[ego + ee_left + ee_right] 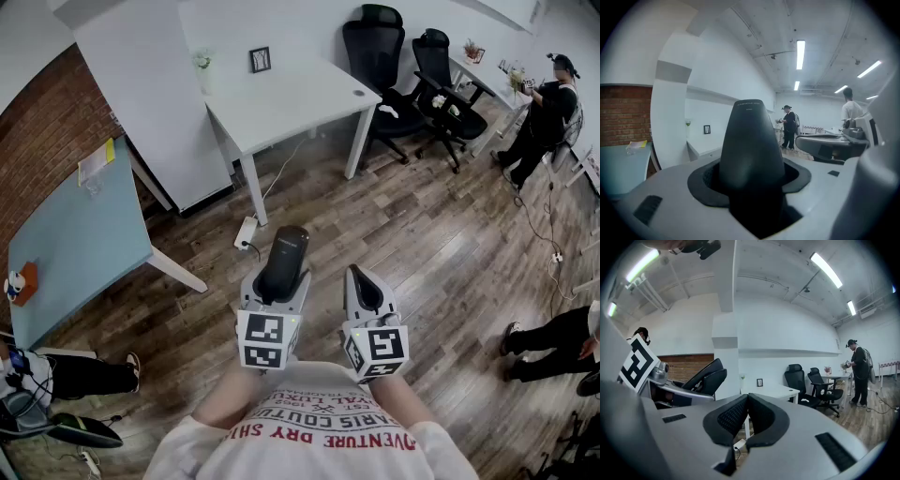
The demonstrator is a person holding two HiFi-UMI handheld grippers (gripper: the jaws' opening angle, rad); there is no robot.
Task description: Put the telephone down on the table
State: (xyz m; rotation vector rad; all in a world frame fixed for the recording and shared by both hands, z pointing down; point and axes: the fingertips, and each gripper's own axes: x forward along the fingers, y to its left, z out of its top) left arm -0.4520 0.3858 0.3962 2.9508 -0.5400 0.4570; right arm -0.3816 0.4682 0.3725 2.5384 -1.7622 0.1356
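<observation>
We hold the black telephone (284, 255) in our left gripper (278, 286), low in the middle of the head view, with the wooden floor (422, 234) beneath it. In the left gripper view the telephone (751, 140) rises out of the middle of the frame, its lower part sunk between the dark pads (705, 180) of the left gripper (750, 178), and the jaws are clamped against its sides. Our right gripper (364, 284) sits just beside it, to the right in the head view. In the right gripper view the right gripper (747, 416) has its jaws pressed together at the tips with nothing between them. The telephone rests on no counter. The white counter (281, 103) stands well apart from it in the upper middle of the head view and carries a small picture frame (260, 59). The light blue counter (75, 234) lies at the left edge with a sheet of paper (96, 161) on it. A power strip (245, 232) lies on the floor between the white counter and the grippers, and two black office chairs (375, 47) stand at the upper right.
</observation>
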